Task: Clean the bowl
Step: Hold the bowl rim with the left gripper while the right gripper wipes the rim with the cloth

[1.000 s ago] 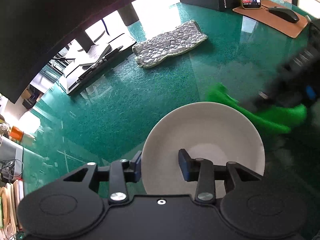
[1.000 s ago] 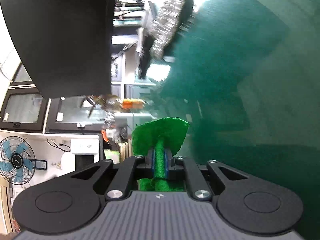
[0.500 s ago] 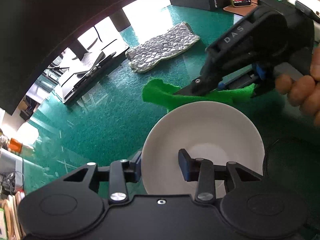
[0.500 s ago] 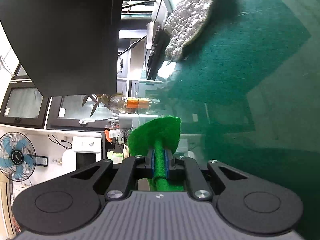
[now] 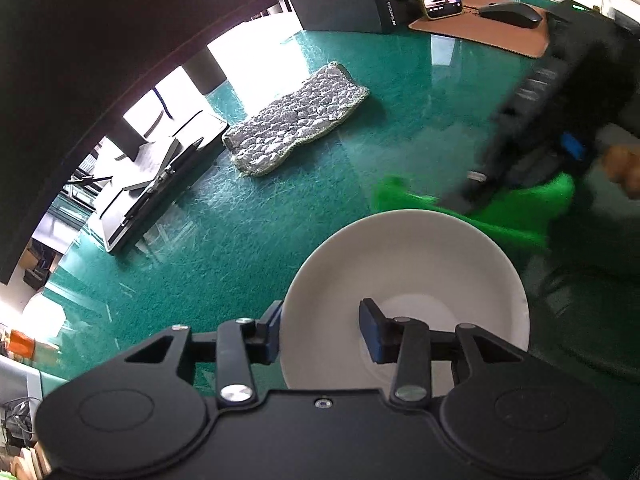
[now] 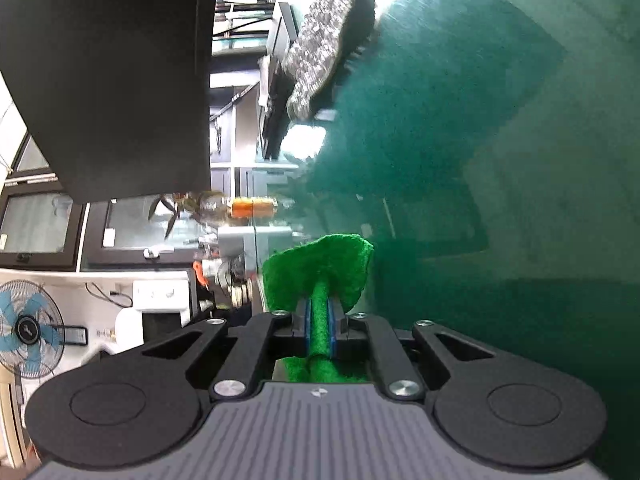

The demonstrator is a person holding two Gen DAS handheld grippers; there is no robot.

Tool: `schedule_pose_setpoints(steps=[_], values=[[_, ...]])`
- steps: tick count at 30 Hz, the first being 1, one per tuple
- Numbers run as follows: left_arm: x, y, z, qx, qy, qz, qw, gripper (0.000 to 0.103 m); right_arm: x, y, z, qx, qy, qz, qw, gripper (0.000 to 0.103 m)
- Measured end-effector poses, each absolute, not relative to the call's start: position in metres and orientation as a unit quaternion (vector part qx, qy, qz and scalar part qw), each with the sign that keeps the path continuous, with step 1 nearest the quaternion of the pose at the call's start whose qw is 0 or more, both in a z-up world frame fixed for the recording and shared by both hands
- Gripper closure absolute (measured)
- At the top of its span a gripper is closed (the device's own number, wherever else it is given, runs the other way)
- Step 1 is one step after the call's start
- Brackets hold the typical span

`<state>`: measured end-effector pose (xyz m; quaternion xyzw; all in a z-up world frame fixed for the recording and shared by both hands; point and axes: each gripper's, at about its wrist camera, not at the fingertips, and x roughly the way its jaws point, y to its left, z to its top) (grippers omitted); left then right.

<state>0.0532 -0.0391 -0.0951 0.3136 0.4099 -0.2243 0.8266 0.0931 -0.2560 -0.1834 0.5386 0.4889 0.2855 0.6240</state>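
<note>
On the green glass tabletop (image 5: 280, 208), a white bowl (image 5: 404, 264) sits at the near edge of the left wrist view, empty and upright. The left gripper (image 5: 320, 328) straddles the bowl's near rim, one blue-padded finger outside the wall and the other inside; whether the pads press on the wall cannot be told from here. Just beyond the bowl's far rim, the right gripper (image 5: 476, 196) appears blurred, with a person's fingers (image 5: 624, 168) on its handle, and a green cloth (image 5: 516, 216) hangs from it, close to the rim. In the right wrist view, the right gripper (image 6: 319, 332) has its fingers pressed together on a pinched fold of the green cloth (image 6: 320, 272), which fans out past the tips. A grey textured mat (image 5: 296, 116) lies farther back on the table, well apart from the bowl.
</note>
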Motion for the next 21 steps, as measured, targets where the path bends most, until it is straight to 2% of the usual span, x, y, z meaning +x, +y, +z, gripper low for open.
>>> schedule_pose_setpoints(steps=[4, 5, 6, 8, 9, 12, 13, 14, 15, 18, 21], values=[[0.057, -0.035, -0.094, 0.280, 0.420, -0.211, 0.837, 0.062, 0.118, -0.234, -0.182, 0.528, 0.487, 0.301, 0.628, 0.093], [0.058, -0.033, -0.093, 0.270, 0.425, -0.204, 0.840, 0.054, 0.119, -0.233, -0.182, 0.527, 0.487, 0.301, 0.628, 0.093], [0.060, -0.032, -0.091, 0.256, 0.435, -0.188, 0.843, 0.040, 0.119, -0.234, -0.182, 0.528, 0.487, 0.299, 0.627, 0.093], [0.061, -0.027, -0.084, 0.218, 0.454, -0.146, 0.851, 0.019, 0.119, -0.237, -0.182, 0.531, 0.489, 0.294, 0.627, 0.093], [0.059, -0.023, -0.080, 0.203, 0.455, -0.134, 0.857, 0.013, 0.119, -0.238, -0.182, 0.532, 0.489, 0.292, 0.626, 0.093], [0.047, -0.008, -0.070, 0.130, 0.487, -0.084, 0.860, 0.008, 0.115, -0.242, -0.182, 0.534, 0.488, 0.290, 0.627, 0.093], [0.044, -0.005, -0.071, 0.111, 0.497, -0.078, 0.857, 0.008, 0.114, -0.242, -0.182, 0.535, 0.488, 0.289, 0.626, 0.093], [0.042, -0.002, -0.071, 0.094, 0.505, -0.075, 0.855, 0.016, 0.114, -0.242, -0.183, 0.536, 0.487, 0.289, 0.626, 0.093], [0.040, 0.002, -0.072, 0.077, 0.513, -0.072, 0.852, 0.037, 0.114, -0.241, -0.183, 0.535, 0.488, 0.289, 0.627, 0.093], [0.037, -0.002, -0.080, 0.076, 0.540, -0.076, 0.835, 0.073, 0.114, -0.240, -0.182, 0.531, 0.488, 0.291, 0.629, 0.093], [0.037, -0.004, -0.082, 0.086, 0.540, -0.083, 0.833, 0.076, 0.113, -0.239, -0.181, 0.527, 0.489, 0.294, 0.630, 0.093]])
